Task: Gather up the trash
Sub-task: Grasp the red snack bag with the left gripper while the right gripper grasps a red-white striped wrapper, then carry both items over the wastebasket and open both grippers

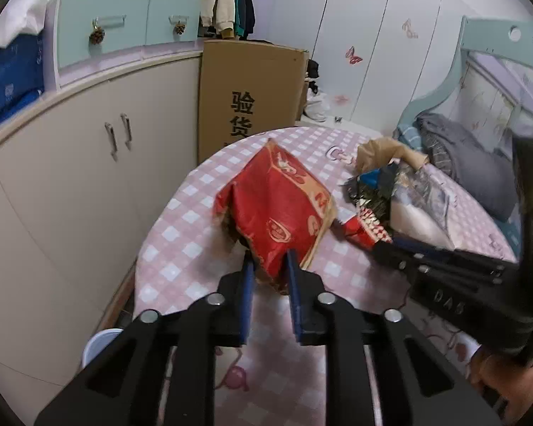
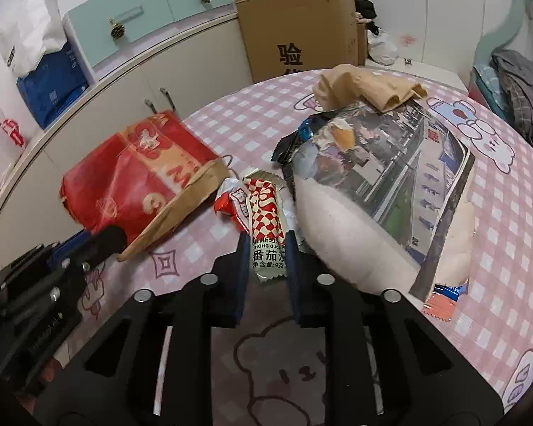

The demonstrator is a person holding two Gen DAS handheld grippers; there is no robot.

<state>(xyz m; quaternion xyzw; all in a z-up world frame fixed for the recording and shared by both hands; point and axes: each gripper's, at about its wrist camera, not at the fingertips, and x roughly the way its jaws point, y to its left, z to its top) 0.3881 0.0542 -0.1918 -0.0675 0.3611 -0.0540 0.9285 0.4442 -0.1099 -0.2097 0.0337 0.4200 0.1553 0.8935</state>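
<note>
A red and brown paper bag (image 1: pixel 280 209) lies on the pink checked tablecloth (image 1: pixel 181 248). My left gripper (image 1: pixel 269 264) is shut on its near brown edge; it also shows in the right wrist view (image 2: pixel 138 184). My right gripper (image 2: pixel 266 246) straddles a red-and-white checked ketchup sachet (image 2: pixel 266 227); its jaws stand either side of the sachet's lower part, contact unclear. Beside it lie a crumpled red wrapper (image 2: pixel 231 202), a torn printed paper sheet (image 2: pixel 391 177), dark wrappers (image 2: pixel 291 142) and a beige crumpled piece (image 2: pixel 369 88).
A cardboard box (image 2: pixel 302 32) stands behind the table. Cream cabinets (image 1: pixel 89 163) run along the left. A bed with grey bedding (image 1: pixel 462 156) is at right. An orange sachet (image 2: pixel 440 307) lies near the paper's front corner. A white bin rim (image 1: pixel 99 344) shows below the table.
</note>
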